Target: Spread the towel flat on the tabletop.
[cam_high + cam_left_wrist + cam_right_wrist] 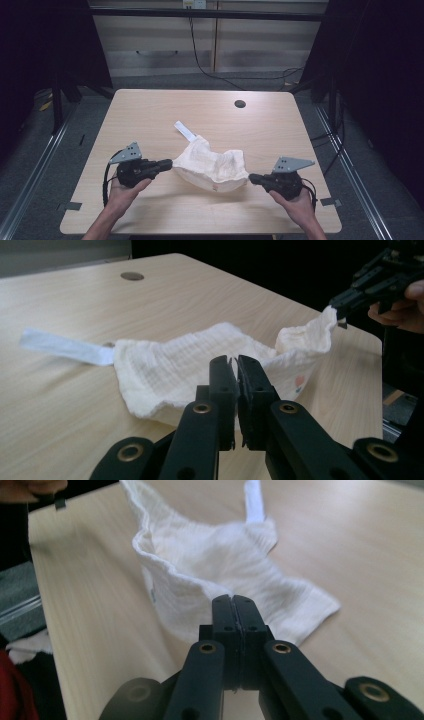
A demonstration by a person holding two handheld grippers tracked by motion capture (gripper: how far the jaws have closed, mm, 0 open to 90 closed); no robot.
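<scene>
Stretching left-right between grippers: cloth (212,166)

Cloth garment (212,165) — cream-white, crinkled gauze weave, with a plain white strap (185,131) and a small pink-and-blue print near one edge. Both grippers (167,164) (252,178) — black jaws, brass-coloured rivets, grey top plates. Table (150,115): pale wood grain.
</scene>
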